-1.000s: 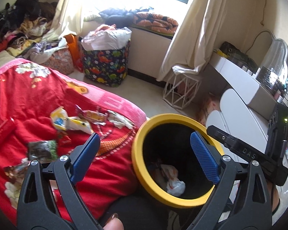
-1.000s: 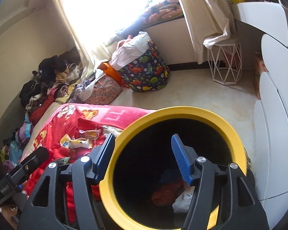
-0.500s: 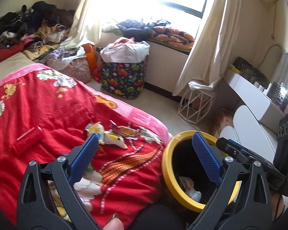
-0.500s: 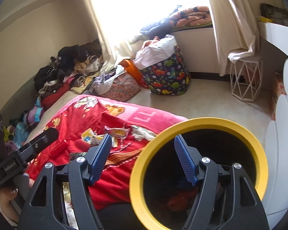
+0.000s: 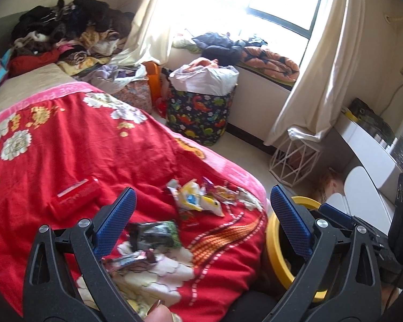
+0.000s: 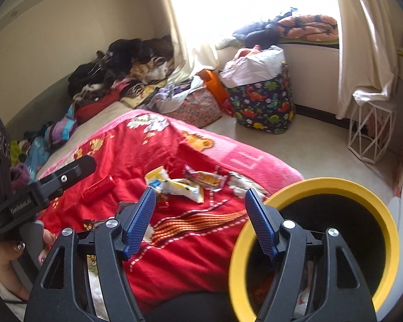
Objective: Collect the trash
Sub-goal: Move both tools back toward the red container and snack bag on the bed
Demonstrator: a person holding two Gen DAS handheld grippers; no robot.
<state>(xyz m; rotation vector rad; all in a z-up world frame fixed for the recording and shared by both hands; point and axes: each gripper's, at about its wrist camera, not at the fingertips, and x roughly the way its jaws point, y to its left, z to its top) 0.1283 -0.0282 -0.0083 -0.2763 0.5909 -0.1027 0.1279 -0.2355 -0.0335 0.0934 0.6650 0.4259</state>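
1. On the bed's red blanket (image 5: 67, 145), toward its near right corner, lies the trash: a cluster of wrappers (image 5: 198, 200) with yellow and white packets, and nearer to me a dark crumpled wrapper (image 5: 154, 234) above a torn shiny one.
2. My left gripper (image 5: 204, 214) stands spread wide with nothing between its blue pads; the dark wrapper shows just inside its left finger (touching or not, I cannot tell).
3. My right gripper (image 6: 201, 214) is partly spread, its jaws opening, and it holds nothing; only blanket shows between the pads.
4. Right of the bed sits the bin (image 6: 335, 185), black inside with a yellow rim, some litter at its bottom.
5. A red flat box (image 5: 74, 198) rests on the blanket, left of the wrappers.
6. Far across the floor, a dinosaur-print bag (image 5: 201, 112) stands below the window.
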